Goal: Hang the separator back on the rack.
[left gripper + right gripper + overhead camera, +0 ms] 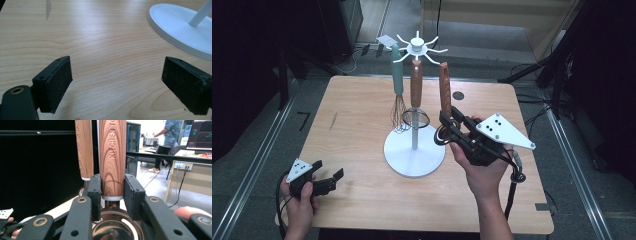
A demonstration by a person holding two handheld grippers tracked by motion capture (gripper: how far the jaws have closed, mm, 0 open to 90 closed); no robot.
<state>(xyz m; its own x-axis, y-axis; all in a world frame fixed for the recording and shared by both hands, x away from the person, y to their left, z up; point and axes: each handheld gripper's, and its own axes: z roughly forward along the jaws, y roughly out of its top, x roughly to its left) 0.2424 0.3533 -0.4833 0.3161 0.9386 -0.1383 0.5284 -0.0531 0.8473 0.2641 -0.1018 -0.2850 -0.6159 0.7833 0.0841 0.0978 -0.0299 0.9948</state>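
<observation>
Where wood-grained utensil handle point(112, 157) hangs | right hand-held gripper point(112, 195) clamps it | left hand-held gripper point(117, 85) gapes empty.

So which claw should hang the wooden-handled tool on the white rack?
Right. The right claw already grips the wooden-handled tool beside the rack; the left claw sits open and empty over the table.

a teal-handled whisk point(398, 85) and a wood-handled utensil point(415, 82) hang from a white hook rack point(417, 48) whose round base point(412, 159) stands on the wooden table point(357, 130), with a dark mark point(332, 121) left and a dark disc point(458, 95) right.
</observation>
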